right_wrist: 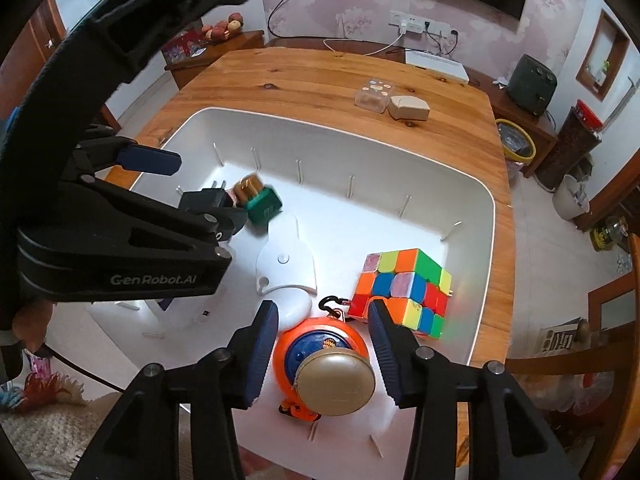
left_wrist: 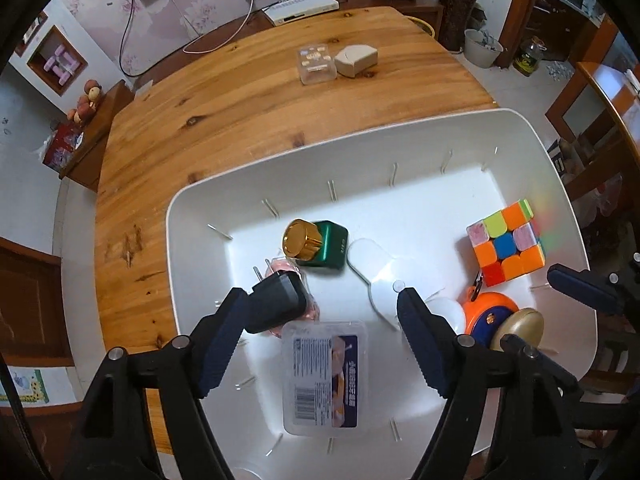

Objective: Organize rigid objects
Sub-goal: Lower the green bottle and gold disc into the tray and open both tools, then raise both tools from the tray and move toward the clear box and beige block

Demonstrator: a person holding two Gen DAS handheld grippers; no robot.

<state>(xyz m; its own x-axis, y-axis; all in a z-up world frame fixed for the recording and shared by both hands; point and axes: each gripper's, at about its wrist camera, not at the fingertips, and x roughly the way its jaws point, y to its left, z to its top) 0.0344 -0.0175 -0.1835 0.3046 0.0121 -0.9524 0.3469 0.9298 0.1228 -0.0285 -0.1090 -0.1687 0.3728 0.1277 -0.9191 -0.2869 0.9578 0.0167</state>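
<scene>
A white bin on the wooden table holds several objects. My left gripper is open above it; a black plug adapter lies against its left finger. A clear plastic box lies under the gripper. A green bottle with a gold cap, a white part and a colour cube lie in the bin. My right gripper is open around an orange-blue ball with a gold round tin on top.
A small clear box and a beige box sit on the wooden table beyond the bin. A white set-top device and cables lie at the far edge. A chair stands right.
</scene>
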